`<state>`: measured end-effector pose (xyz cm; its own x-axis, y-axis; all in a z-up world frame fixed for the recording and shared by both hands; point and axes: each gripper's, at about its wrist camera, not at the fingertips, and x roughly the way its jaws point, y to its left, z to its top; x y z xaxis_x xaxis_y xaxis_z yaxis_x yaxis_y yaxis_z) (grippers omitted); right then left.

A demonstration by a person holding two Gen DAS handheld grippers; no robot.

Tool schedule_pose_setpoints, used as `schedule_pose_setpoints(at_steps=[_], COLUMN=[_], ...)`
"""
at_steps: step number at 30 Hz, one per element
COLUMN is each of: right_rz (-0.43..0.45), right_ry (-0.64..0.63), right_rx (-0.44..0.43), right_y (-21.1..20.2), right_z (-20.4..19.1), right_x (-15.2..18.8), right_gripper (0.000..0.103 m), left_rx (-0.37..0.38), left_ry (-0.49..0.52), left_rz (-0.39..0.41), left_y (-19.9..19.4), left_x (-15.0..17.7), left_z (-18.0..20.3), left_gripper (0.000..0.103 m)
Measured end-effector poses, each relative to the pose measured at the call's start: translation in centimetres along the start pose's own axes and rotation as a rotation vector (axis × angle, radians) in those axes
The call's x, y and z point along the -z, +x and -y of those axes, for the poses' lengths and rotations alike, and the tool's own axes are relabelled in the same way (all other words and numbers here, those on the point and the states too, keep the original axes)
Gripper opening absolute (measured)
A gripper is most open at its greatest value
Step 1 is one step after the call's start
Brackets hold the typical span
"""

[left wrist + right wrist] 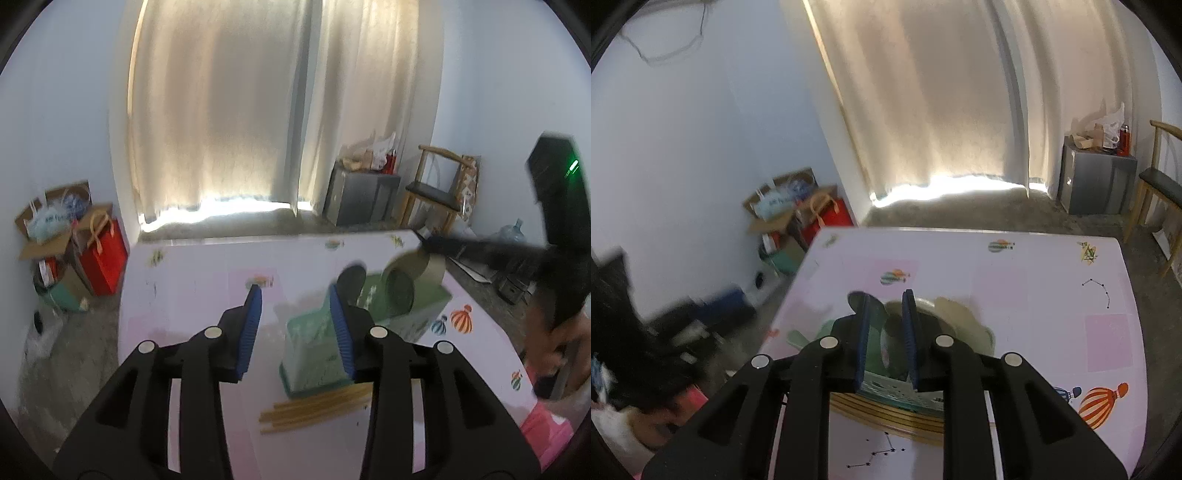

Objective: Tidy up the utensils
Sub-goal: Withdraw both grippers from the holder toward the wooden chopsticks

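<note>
Utensils on a pale pink tabletop point(1052, 295) printed with hot-air balloons and star charts, catalogued mid-sorting.

Item one: green perforated plastic basket point(317, 354), rectangular, standing on the tabletop near its middle. Contents cannot be made out in the left wrist view; in the right wrist view a dark rounded utensil head point(862, 301) seems to rise from it, though blur leaves this uncertain.

Item two: bundle of light wooden chopsticks point(310, 410), lying flat on the tabletop just beside the basket's near edge, outside any container.

Item three: beige round bowl-like vessel point(413, 273), tilted on its side at the basket's far end, with the tip of the right hand-held gripper point(886, 332) at its rim in the left wrist view. Nothing visible inside it.

Left hand-held gripper point(295, 325): blue-padded jaws apart, nothing between them, hovering above the basket's left side.

Right hand-held gripper: jaws slightly apart above the basket and vessel; no pad appears to press on anything, so it looks empty.

Step in hand, by judgement: both tools look unloaded, between placements. The chopsticks remain loose, so the next move probably calls for lowering one tool flat to the tabletop, closing across the whole bundle, and carrying it into the basket without scattering sticks.
</note>
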<state>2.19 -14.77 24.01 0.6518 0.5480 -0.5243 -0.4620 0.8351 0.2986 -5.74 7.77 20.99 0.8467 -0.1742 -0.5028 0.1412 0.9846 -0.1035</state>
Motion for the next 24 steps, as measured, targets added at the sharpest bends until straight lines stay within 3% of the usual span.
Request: schedule_pose_setpoints(at_steps=[5,9,11,15,19,21,24], right_rz=[0.071,0.011,-0.067,-0.171,-0.225,-0.242,-0.247], right_ry=[0.086,0.198,0.280,0.395,0.407,0.409,0.406], right_rx=[-0.040,-0.011,-0.011,-0.003,0.015,0.019,0.021], right_y=[-4.0,-4.0,-2.5,0.5,3.0,4.2,5.5], right_z=[2.0,5.0,6.8,9.0,9.4,9.7,10.0], right_x=[2.4,6.2,8.7,12.8,14.8,15.4,16.1], right_gripper=[0.027,0.028,0.028,0.028,0.028,0.028,0.028], left_rx=[-0.038,-0.026,0.025,0.087,0.156,0.229,0.273], left_ry=[-0.001,-0.025,-0.165,-0.455,-0.599,-0.702,-0.807], left_rz=[-0.117,-0.305,-0.365,-0.380,-0.362,-0.358,-0.363], left_y=[2.6,5.9,6.5,7.0,7.5,8.0,8.6], left_x=[4.9,9.4,11.0,13.1,13.8,14.3,15.4], left_z=[-1.7,-2.7,-4.1,-7.2,-8.4,-8.9,-9.1], left_gripper=[0.044,0.044,0.043,0.042,0.041,0.041,0.026])
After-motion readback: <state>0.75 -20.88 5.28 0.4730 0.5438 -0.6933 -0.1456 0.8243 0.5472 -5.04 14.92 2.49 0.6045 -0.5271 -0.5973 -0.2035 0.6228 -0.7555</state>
